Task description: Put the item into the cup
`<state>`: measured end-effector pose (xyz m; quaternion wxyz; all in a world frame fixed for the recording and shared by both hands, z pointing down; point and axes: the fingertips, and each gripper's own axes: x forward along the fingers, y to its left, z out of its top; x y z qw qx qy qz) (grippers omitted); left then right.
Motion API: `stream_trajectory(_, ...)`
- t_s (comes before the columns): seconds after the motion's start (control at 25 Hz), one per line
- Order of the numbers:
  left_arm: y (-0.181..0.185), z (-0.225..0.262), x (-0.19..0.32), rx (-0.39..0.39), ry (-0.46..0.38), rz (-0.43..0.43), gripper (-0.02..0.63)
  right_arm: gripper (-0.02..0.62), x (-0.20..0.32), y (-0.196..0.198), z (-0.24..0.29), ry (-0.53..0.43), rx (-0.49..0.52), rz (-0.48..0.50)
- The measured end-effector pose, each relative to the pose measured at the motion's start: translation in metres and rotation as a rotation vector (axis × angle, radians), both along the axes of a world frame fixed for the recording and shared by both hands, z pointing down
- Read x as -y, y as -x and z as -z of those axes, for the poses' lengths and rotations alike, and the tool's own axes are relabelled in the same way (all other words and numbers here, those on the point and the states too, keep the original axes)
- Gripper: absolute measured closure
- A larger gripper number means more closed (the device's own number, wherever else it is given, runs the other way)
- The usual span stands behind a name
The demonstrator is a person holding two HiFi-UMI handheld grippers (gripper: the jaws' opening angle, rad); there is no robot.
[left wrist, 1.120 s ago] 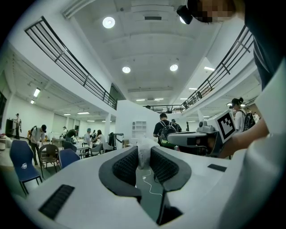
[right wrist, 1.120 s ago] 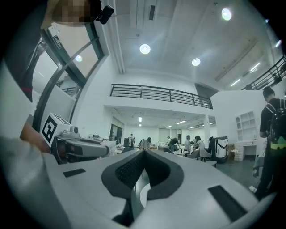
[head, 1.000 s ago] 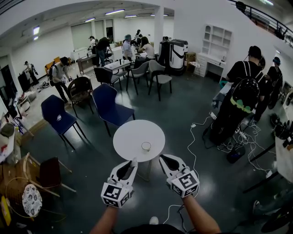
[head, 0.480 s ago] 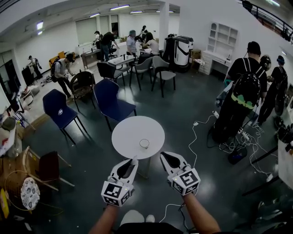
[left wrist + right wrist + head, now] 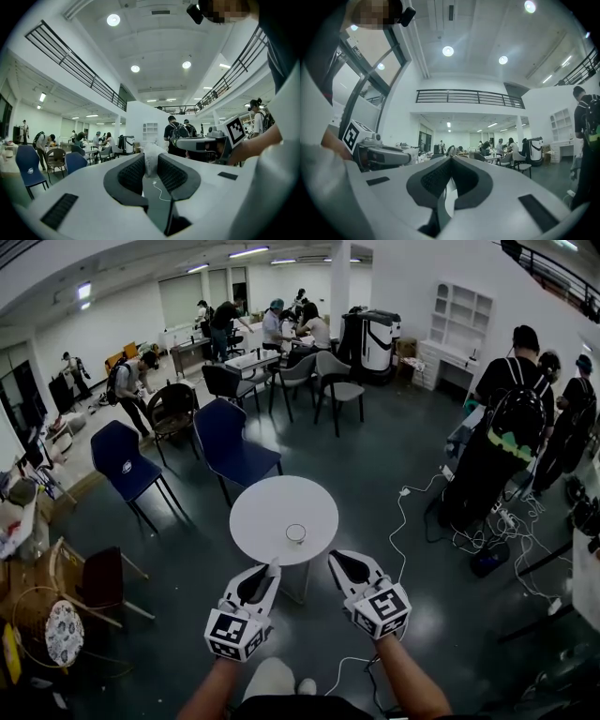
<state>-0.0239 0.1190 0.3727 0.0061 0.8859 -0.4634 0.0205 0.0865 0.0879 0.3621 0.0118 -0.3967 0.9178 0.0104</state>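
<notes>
My left gripper (image 5: pixel 272 570) pinches the pale item (image 5: pixel 151 160), jaws partly apart; my right gripper (image 5: pixel 331 561) is closed and empty. The cup (image 5: pixel 296 533) stands ahead on the table (image 5: pixel 253 517). I fear the item slips from this light grip, or misses the small cup.

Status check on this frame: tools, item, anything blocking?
Left tool shut on white item. Right tool shut, empty. Cup on round table ahead, nothing in the way.
</notes>
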Motion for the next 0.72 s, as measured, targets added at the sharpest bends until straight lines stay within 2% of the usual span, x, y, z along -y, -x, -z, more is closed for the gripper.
stream_trajectory(0.72, 0.004, -0.002, 0.044, -0.001, -0.004, -0.006, 0.512, 0.578, 0.04, 0.008, -0.006, 0.006, -0.013, 0.002)
